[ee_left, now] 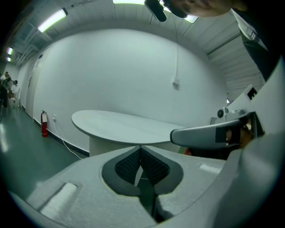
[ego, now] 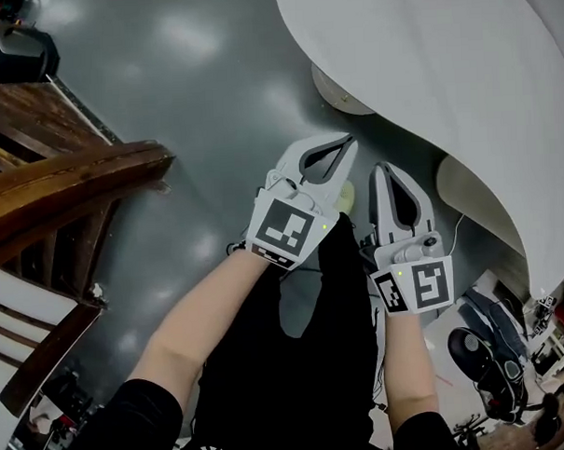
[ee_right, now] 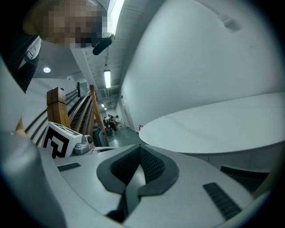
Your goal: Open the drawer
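Observation:
No drawer shows in any view. In the head view my left gripper [ego: 342, 151] and right gripper [ego: 389, 174] hang side by side over the grey floor, both pointing away from me toward the white oval table [ego: 462, 81]. Both are shut with nothing between the pads. The left gripper view has its jaws [ee_left: 140, 149] closed in front of the table top [ee_left: 124, 127], with the right gripper's body [ee_left: 209, 133] at the right. The right gripper view has its jaws [ee_right: 140, 149] closed too, the table [ee_right: 222, 124] ahead and the left gripper's marker cube [ee_right: 59, 139] at the left.
A dark wooden chair [ego: 66, 191] stands close at the left. The table's round base [ego: 341, 91] sits under its top. Shoes and cables [ego: 493, 359] lie at the lower right. A red fire extinguisher [ee_left: 44, 124] stands by the far wall.

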The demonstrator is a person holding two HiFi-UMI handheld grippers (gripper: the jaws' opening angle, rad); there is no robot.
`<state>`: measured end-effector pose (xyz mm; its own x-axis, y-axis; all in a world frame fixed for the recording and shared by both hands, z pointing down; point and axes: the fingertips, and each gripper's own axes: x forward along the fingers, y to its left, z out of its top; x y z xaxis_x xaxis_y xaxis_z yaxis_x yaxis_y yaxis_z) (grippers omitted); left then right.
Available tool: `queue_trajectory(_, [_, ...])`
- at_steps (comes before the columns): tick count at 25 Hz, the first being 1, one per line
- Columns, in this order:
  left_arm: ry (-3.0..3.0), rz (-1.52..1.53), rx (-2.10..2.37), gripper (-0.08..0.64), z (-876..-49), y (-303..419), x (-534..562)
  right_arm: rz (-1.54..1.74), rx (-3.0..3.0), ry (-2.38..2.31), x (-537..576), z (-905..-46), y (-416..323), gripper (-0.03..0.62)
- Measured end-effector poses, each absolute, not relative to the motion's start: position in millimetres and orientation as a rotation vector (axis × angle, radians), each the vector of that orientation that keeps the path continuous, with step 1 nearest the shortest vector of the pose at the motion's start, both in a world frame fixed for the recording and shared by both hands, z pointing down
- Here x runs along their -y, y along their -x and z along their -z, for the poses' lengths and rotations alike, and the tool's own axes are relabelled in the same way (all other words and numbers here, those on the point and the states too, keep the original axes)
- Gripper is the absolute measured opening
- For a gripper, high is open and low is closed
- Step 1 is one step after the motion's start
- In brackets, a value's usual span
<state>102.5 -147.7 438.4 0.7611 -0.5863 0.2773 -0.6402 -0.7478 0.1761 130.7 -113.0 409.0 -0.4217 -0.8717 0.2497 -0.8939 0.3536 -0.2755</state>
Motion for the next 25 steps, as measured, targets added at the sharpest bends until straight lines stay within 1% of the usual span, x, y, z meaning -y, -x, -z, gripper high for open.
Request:
queue_trajectory(7, [-2.710,-0.291,0.983,0.008,-504.7,-112.6,170.3,-0.564,2.508,-1.746,132.1,-471.7,-137.2,0.014])
queue_trajectory(15, [-2.713,-0.277,1.010,0.009,-560.2,-127.8,196.8,-0.543,2.498,-1.810,145.6,-515.3,-146.2,0.014])
queue_trajectory(20, [-2.714,-0.262,1.026,0.013,-579.6,-137.7,207.6,-0.549,2.501,-1.837,153.4,-530.0,-154.0,0.014])
queue_trajectory(23, [-2.713,-0.272,1.034,0.059,-591.5,-140.4,216.7,-0.551,2.504,-1.838,157.6,-536.8,-153.2,0.014])
queue_trajectory(25, [-2.714,-0.280,1.047,0.078,-597.2,-141.5,223.3,-0.551,2.504,-1.835,159.8,-540.3,-153.5,0.014])
